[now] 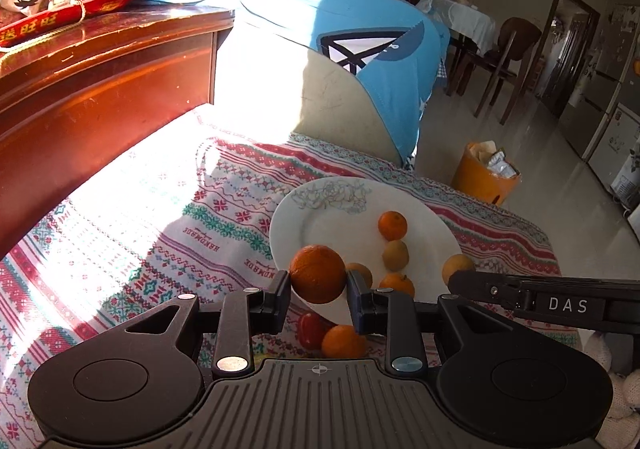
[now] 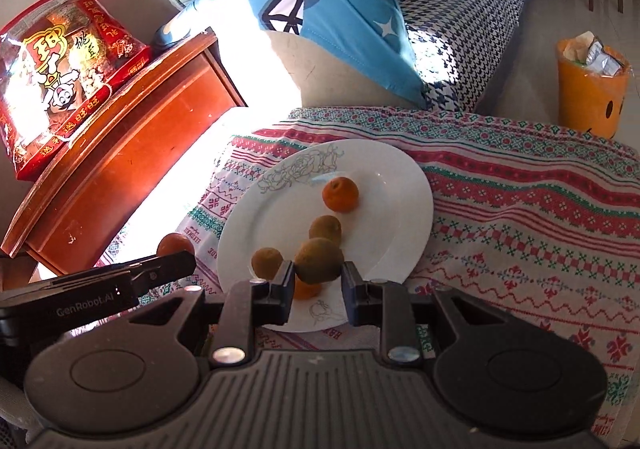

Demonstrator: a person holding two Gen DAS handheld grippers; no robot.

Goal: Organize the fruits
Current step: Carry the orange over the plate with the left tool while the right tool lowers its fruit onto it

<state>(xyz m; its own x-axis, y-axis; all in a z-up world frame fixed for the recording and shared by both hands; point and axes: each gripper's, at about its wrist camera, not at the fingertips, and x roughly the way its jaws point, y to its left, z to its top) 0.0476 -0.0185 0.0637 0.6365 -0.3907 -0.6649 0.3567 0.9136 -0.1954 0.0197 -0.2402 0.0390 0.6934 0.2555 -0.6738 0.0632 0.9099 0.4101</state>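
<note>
We note left hand-held gripper (image 1: 318, 291) pinching an orange (image 1: 317, 274) over the plate's (image 1: 320, 205) near rim; right hand-held gripper (image 2: 316, 281) pinches a kiwi (image 2: 319, 260) (likewise above the plate), so both sit equally close.

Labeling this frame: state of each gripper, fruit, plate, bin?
left gripper: shut on orange, held over the plate edge
right gripper: shut on kiwi, held over the plate
plate: upright on the cloth, holding several fruits
red fruit: off the plate, on the cloth
orange bin: open, wrappers inside
</note>
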